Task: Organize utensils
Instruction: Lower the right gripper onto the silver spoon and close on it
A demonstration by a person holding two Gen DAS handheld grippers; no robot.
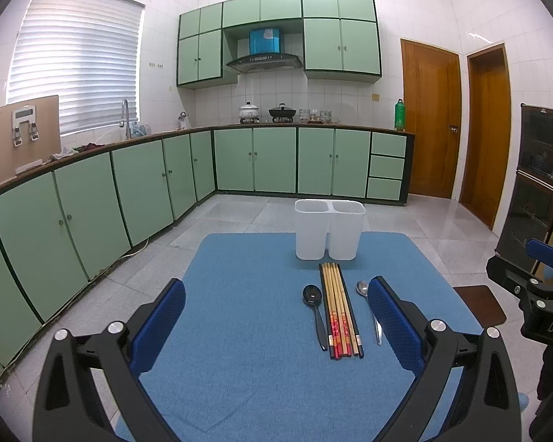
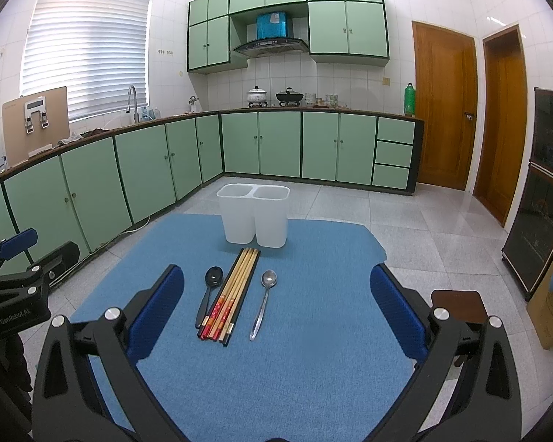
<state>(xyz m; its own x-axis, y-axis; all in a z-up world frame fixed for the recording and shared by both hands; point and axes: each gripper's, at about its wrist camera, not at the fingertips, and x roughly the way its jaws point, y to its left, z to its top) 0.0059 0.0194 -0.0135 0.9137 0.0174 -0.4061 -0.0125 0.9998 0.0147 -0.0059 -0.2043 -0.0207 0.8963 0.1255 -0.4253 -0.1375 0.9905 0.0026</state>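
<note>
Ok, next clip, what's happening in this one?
Nothing is being handled yet. Both the left gripper and the right gripper are open and empty above a blue mat. On it lie a black spoon, a bundle of chopsticks and a silver spoon, side by side. Behind them stands an empty white two-compartment holder. No utensil is sorted yet.

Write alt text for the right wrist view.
On a blue mat lie a black spoon, a bundle of chopsticks and a metal spoon, side by side before an empty white two-compartment holder. The open right tool frames them from the near edge, holding nothing; the left tool shows at the left edge. Green kitchen cabinets stand behind.
</note>
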